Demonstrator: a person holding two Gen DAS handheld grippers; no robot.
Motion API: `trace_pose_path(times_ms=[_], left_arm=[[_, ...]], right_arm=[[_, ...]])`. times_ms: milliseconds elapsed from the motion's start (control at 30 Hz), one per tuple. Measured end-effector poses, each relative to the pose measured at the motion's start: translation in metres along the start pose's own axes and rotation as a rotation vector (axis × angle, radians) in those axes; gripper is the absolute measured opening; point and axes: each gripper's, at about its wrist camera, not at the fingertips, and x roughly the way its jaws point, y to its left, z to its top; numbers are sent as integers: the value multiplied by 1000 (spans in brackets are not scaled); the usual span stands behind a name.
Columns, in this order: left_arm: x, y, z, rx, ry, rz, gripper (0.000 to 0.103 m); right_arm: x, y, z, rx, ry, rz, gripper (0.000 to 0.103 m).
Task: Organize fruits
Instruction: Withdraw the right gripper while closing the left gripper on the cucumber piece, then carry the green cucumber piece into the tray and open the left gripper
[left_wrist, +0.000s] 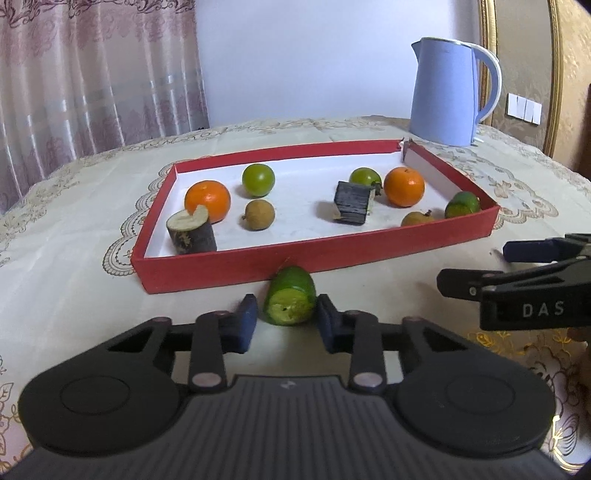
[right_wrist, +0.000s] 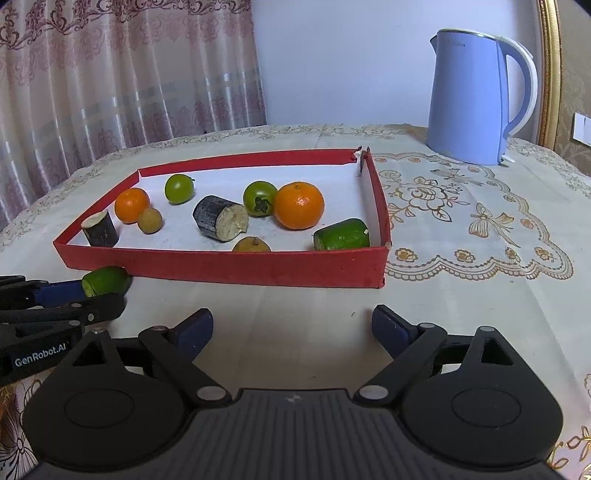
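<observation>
Right now the green cucumber piece (left_wrist: 291, 296) lies on the tablecloth (left_wrist: 74, 258) at lower centre of the left wrist view, just outside the red tray (left_wrist: 236, 264), touching or nearly touching its near wall; its long axis points away toward the tray, cut pale end facing the camera; the left gripper (left_wrist: 286, 316) straddles it, jaws spread with a small gap each side; the right gripper (right_wrist: 291, 326), wide open and empty, sits farther off; skin glossy, cut face ragged.

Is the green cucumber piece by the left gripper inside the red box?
No, the cucumber piece lies on the tablecloth outside the red box, against its front wall.
</observation>
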Motion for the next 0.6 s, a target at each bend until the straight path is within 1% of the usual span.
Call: trace_pose_path(times_ms=[267, 367, 600], left_arm=[[-1, -1, 1, -20, 9, 12, 27], [-4, 0, 3, -35, 15, -7, 26], [-15, 0, 13, -29, -12, -16, 26]], right_arm=[[2, 3, 0, -21, 9, -9, 96], [2, 3, 0, -23, 9, -9, 96], [2, 3, 0, -23, 10, -10, 96]])
